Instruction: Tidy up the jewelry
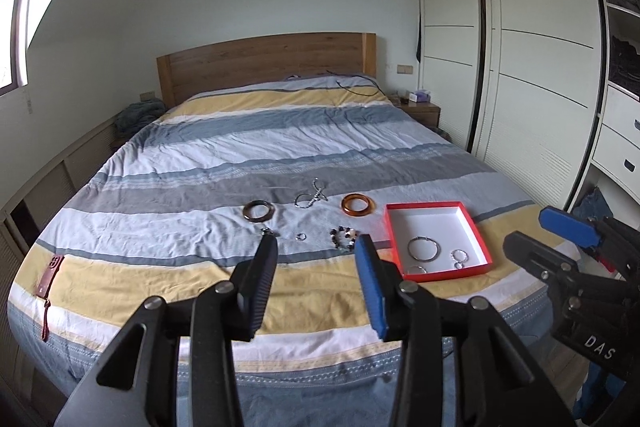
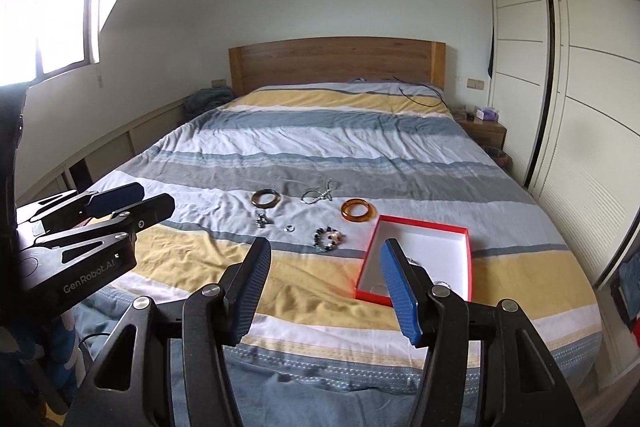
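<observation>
Jewelry lies on a striped bedspread: a dark brown bangle [image 1: 259,211], a silver chain [image 1: 310,195], an amber bangle [image 1: 358,205], a small charm [image 1: 269,231], a tiny ring [image 1: 301,236] and a beaded bracelet [image 1: 343,237]. A red box [image 1: 460,223] with a white floor holds a large silver hoop [image 1: 424,249] and smaller rings [image 1: 459,255]. My left gripper [image 1: 316,247] hangs open above the near part of the bed, with nothing between its fingers. My right gripper [image 2: 325,251] is open and empty too, its blue finger [image 2: 396,279] in front of the box [image 2: 432,247].
A dark red phone case [image 1: 50,273] with a strap lies at the bed's left edge. A wooden headboard [image 1: 268,63] stands at the far end, with a black cable [image 1: 360,83] near the pillows. White wardrobe doors [image 1: 532,47] line the right side, beside a nightstand [image 1: 422,111].
</observation>
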`<state>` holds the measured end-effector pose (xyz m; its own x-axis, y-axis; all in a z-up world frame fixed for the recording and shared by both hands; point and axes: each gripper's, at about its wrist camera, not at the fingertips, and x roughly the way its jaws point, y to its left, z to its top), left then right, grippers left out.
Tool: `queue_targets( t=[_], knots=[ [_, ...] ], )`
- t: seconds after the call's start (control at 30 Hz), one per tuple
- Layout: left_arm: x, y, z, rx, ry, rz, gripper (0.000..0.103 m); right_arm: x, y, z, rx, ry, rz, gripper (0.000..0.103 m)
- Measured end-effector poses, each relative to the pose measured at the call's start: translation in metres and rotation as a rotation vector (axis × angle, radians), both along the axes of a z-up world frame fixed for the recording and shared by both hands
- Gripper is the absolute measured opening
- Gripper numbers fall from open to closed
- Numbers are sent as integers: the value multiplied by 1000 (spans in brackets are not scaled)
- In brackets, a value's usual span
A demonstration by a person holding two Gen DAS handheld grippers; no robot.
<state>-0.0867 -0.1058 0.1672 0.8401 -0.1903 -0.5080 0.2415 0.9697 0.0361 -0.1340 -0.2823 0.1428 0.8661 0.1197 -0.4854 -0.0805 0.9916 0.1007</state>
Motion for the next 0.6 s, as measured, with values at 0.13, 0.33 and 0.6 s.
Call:
queue_targets(
  t=[0.13,0.33,0.6],
  knots=[
    [-10,15,3,-4,-20,36,39,-8,11,7,-10,-15,13,57],
    [-19,33,4,-3,-47,89,43,-18,19,15,-11,-46,26,57],
    [-20,46,-1,14,-62,123,43,-12,27,15,-7,-55,46,60]
  ],
)
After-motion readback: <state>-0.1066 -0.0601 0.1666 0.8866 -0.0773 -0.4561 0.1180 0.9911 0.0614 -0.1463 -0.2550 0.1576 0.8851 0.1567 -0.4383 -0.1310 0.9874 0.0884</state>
